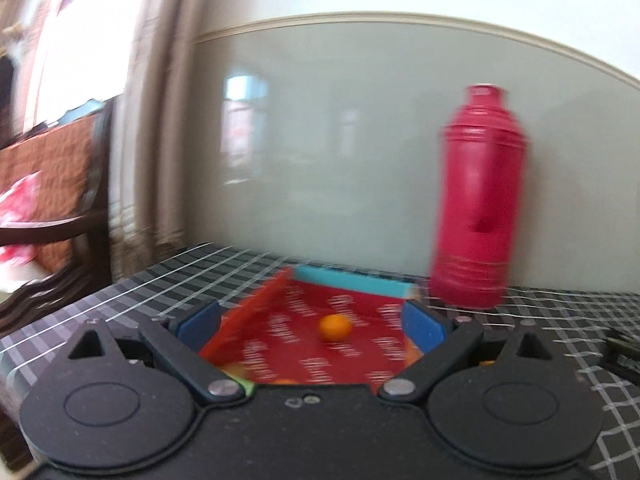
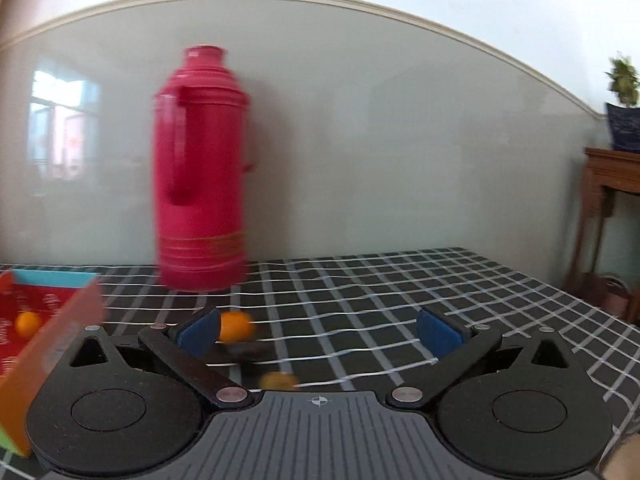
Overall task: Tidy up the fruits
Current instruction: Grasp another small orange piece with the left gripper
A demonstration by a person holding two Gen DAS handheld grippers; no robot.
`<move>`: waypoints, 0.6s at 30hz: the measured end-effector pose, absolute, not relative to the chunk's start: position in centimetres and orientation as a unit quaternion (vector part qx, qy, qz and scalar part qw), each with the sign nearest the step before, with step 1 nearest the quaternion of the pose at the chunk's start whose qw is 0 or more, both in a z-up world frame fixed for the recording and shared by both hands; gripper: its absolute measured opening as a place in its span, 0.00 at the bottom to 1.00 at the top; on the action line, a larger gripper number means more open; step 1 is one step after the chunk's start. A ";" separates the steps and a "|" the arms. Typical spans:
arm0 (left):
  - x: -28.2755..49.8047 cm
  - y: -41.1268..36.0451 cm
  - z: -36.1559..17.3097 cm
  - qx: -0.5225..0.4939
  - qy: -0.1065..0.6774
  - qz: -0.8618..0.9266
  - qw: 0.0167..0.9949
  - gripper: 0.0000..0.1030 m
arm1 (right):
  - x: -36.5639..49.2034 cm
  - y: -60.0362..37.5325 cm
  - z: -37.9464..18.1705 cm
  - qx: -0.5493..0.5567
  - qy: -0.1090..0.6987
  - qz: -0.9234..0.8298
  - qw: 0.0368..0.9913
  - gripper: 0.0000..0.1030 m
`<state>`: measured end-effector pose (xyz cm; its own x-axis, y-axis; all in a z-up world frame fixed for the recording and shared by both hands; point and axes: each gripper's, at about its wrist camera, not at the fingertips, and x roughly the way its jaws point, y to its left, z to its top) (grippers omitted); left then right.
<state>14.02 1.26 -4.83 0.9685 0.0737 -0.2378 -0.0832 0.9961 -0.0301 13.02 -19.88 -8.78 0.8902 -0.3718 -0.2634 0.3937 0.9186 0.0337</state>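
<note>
Fruit is the matter here: one small round orange citrus already lies on the printed floor of the shallow red cardboard box with a blue end wall, while another small orange fruit sits on the black-and-white checked tablecloth, just beside the left blue pad of the right gripper. A third, blurred orange fruit lies nearer that gripper's body. Both tools have their jaws spread wide and hold nothing; the left gripper looks down into the box. These fruits look light, smooth and round, so likely to roll or squirt out; a gentle pinch across the widest middle should suit, without crushing the soft skin. A tall pink plastic thermos flask stands upright behind, against the wall.
</note>
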 end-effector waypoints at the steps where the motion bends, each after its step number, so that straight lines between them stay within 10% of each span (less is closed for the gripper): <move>1: 13.9 0.3 -4.9 -0.012 0.116 0.022 0.993 0.88 | 12.8 -20.5 -8.8 0.049 0.128 -0.200 0.970 1.00; 18: 17.3 -8.7 -9.8 0.039 0.238 -0.133 0.961 0.53 | 10.0 -26.1 -8.6 0.020 0.097 -0.328 0.940 1.00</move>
<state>17.32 -8.72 -9.83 0.8515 -0.2369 -0.4678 0.2738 0.9617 0.0112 10.03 -26.06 -8.60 0.7662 -0.6121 -0.1957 0.6199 0.7842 -0.0261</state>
